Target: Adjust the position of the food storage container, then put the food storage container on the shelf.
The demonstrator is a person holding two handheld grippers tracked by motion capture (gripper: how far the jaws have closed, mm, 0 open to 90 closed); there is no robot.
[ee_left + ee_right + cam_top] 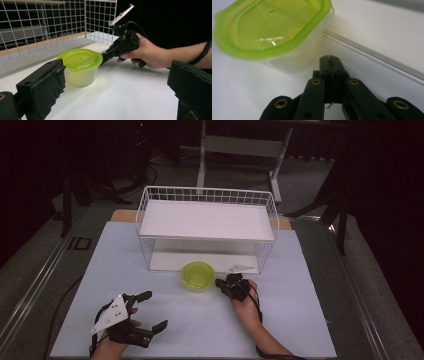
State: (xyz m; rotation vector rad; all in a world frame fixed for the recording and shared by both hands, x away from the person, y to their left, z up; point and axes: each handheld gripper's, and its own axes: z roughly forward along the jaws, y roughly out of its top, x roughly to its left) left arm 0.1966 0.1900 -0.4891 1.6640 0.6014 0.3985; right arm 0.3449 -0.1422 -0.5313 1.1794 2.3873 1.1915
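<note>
**Closed right gripper at the lidded tub**

The right gripper (329, 58) is seen with jaws pressed together, empty, its tip just beside the wall of the green-lidded plastic container (198, 275). The container stands on the white table (210, 325) before the wire basket shelf (207, 195). It is judged light, thin-walled and slippery; the lid rim is best taken. The left gripper (152, 310) is held spread, low and well apart.

Both tongs are black. The left tongs (145, 312) carry a grey three-cornered plate (111, 313) with small dark dots, and their jaws wear worn black cloth pads (51, 85). The right tongs (329, 60) have flat black links pinned with brass-ringed rivets (316, 81); a black cable (258, 306) trails along the bare forearm, which has a dark band (205, 51) at the wrist.
</note>
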